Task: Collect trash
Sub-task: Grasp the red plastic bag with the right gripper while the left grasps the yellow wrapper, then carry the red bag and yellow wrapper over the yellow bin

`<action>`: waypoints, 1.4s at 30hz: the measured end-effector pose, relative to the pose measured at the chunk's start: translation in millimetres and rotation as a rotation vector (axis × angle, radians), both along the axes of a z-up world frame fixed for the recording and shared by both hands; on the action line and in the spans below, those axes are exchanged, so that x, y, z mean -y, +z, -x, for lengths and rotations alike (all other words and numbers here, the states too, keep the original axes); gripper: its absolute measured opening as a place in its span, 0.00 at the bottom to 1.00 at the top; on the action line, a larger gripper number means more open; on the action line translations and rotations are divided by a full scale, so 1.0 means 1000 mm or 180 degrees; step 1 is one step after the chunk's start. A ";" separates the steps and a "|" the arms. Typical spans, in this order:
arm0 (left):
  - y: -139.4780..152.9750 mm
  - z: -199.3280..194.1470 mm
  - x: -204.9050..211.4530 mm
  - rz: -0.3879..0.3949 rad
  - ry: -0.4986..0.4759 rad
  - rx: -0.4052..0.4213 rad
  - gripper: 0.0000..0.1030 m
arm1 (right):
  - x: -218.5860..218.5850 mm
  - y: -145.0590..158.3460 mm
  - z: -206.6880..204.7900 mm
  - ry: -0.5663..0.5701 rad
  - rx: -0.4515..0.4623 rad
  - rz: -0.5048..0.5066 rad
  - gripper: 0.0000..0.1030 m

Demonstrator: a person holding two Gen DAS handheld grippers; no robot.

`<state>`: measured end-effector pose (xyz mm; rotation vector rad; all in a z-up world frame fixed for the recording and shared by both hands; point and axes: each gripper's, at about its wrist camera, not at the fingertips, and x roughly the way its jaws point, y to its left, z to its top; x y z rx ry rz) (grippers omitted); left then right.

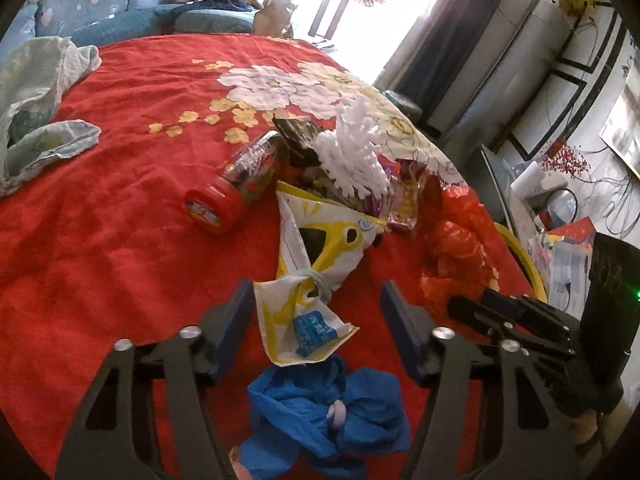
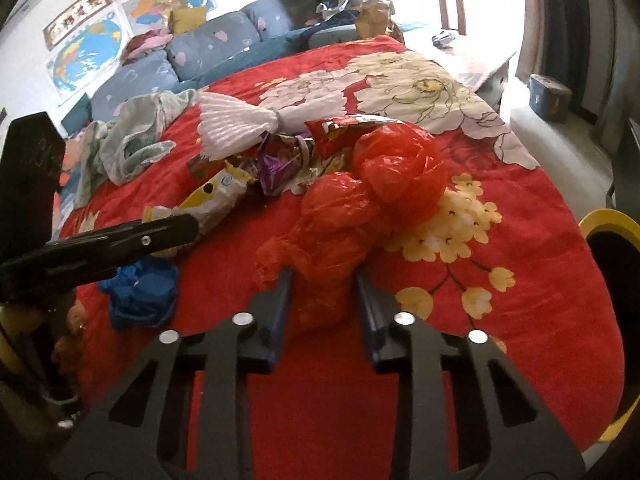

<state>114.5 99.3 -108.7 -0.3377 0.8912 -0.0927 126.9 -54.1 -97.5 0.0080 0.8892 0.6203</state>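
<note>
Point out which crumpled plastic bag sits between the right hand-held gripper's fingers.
The red plastic bag: its near end lies between the right hand-held gripper fingers. The blue plastic bag lies off to the left, near the left hand-held gripper.

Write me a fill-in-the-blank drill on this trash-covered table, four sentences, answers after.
1. The right gripper has its fingers on either side of a crumpled plastic bag coloured ____.
2. The jar lies on its side with a ____ lid.
3. The left gripper is open around a white and ____ wrapper.
4. The tablecloth is mostly ____.

Answers: red; red; yellow; red
</note>
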 end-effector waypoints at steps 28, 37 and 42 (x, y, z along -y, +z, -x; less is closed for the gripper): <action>0.042 0.018 0.032 -0.0032 -0.0289 0.0340 0.30 | 0.040 0.033 0.017 0.0021 0.0195 -0.0052 0.04; 0.062 0.027 0.047 0.0003 -0.0423 0.0499 0.30 | 0.055 0.049 0.019 -0.0085 0.0329 -0.0100 0.04; 0.070 0.032 0.055 0.0006 -0.0488 0.0572 0.30 | 0.067 0.058 0.017 -0.0174 0.0391 -0.0130 0.04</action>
